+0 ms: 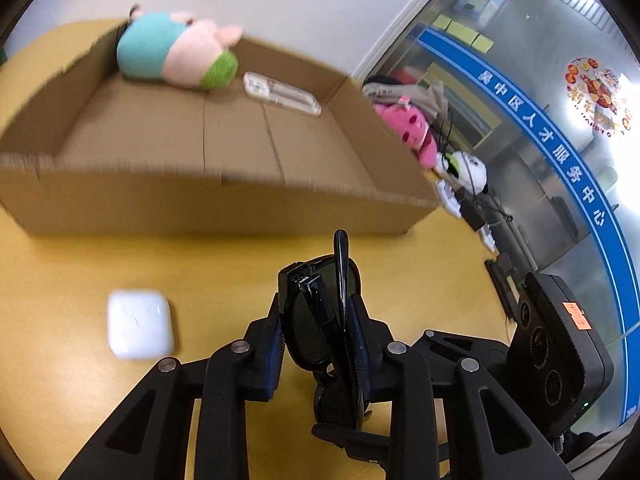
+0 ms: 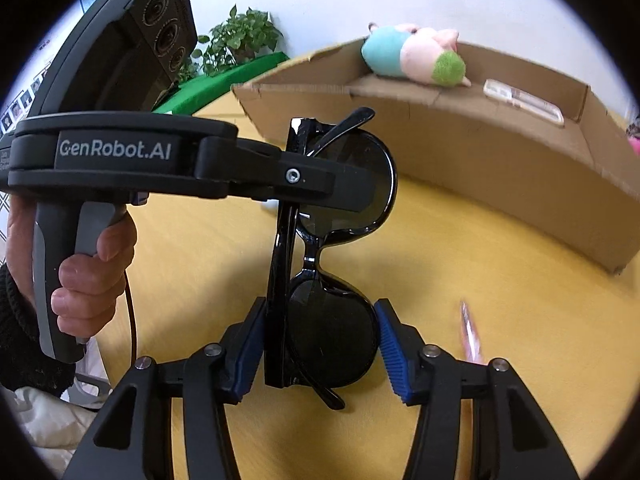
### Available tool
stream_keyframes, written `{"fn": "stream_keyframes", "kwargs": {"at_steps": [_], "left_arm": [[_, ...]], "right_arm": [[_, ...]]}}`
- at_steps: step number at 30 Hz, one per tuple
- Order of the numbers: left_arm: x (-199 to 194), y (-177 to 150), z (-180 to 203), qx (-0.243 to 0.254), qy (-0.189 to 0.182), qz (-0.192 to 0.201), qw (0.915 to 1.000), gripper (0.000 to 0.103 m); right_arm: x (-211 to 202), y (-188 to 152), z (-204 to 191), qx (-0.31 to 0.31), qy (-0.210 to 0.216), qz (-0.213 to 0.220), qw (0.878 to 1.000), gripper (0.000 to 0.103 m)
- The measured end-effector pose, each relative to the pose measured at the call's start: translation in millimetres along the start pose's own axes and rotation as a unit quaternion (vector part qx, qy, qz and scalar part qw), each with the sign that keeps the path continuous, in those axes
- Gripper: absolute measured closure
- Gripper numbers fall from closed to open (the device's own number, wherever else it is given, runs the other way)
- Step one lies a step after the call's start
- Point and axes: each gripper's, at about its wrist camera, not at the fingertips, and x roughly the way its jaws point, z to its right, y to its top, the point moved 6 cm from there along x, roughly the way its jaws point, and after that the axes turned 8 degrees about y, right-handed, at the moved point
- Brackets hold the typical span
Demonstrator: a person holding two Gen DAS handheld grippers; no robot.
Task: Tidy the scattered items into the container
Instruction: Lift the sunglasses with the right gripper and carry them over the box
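Note:
Black folded sunglasses [image 1: 320,316] are clamped in my left gripper [image 1: 316,320], held above the yellow table in front of the cardboard box [image 1: 200,200]. In the right wrist view the sunglasses [image 2: 332,240] hang from the left gripper [image 2: 320,184], with their lower lens between my right gripper's [image 2: 320,344] blue pads [image 2: 390,340]. The right jaws stand apart and the left pad is close to the frame. The box [image 2: 500,160] holds a pink and teal plush [image 1: 176,52] and a clear phone case [image 1: 280,94].
A white earbud case [image 1: 138,324] lies on the table left of the left gripper. A pink pen [image 2: 470,334] lies on the table by the right gripper. Plush toys [image 1: 416,128] and cables sit right of the box. A potted plant [image 2: 240,40] stands behind.

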Motion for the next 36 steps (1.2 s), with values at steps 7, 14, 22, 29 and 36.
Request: {"fn": "stream_keyframes", "kwargs": {"at_steps": [7, 14, 22, 29, 36], "left_arm": [[-46, 74, 3, 0.037, -0.001, 0.062, 0.9974, 0.072], [-81, 160, -6, 0.081, 0.015, 0.106, 0.9910, 0.072], [-63, 238, -35, 0.088, 0.043, 0.089, 0.9912, 0.072], [-25, 265, -71, 0.079, 0.055, 0.036, 0.9947, 0.072], [23, 253, -118, 0.045, 0.075, -0.026, 0.9958, 0.072]], "right_arm": [[-23, 71, -8, -0.033, -0.010, 0.048, 0.998, 0.051], [-36, 160, -11, -0.066, -0.013, 0.087, 0.994, 0.051], [-16, 243, 18, -0.016, 0.032, 0.087, 0.996, 0.052], [25, 277, 37, 0.024, 0.053, 0.055, 0.997, 0.052], [79, 269, 57, 0.071, 0.074, 0.015, 0.995, 0.052]]}}
